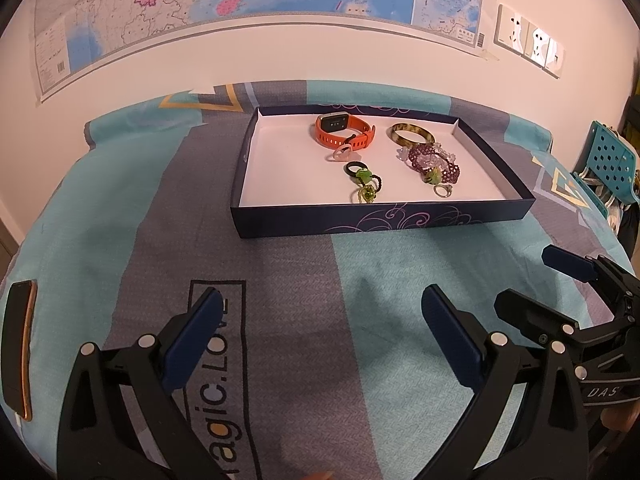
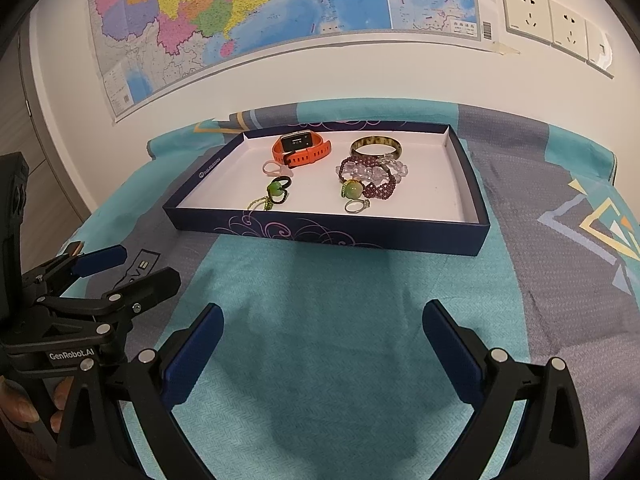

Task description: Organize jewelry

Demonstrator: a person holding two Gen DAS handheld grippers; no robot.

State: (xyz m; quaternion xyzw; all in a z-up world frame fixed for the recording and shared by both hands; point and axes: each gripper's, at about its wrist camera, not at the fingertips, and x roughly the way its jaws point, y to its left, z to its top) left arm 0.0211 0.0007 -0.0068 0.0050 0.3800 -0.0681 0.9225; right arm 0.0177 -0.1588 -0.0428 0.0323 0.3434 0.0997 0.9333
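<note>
Resting on a teal and grey cloth [image 2: 352, 320], a shallow dark-blue tray [image 1: 384, 218] with a white floor holds all the jewelry in sight. At its far side lies an orange watch [image 1: 344, 130], and to the right of that a mottled brown bangle [image 1: 410, 134]. Just in front of the watch sits a pale pink ring [image 1: 342, 154], touching the strap. Nearer the front wall lies a black hair tie [image 1: 362, 172] with a green bead, and a small green trinket [image 1: 366, 195] lies against it. Right of these, a heap of garnet and clear bead bracelets [image 1: 434, 162] touches the bangle's near edge; a green bead charm [image 2: 352, 189] rests on the heap's near edge, with a silver ring [image 1: 442, 190] just in front. The left gripper [image 1: 320, 344] hovers over the cloth well short of the tray, jaws spread wide and holding nothing. The right gripper [image 2: 322, 356] hangs beside it, likewise wide apart and empty. A hand [image 2: 24, 404] grasps the left tool's handle in the right view. A dark phone [image 1: 18, 348] with an orange edge lies on the cloth at far left. A map [image 2: 248, 12] and sockets [image 2: 556, 20] hang on the wall behind.
</note>
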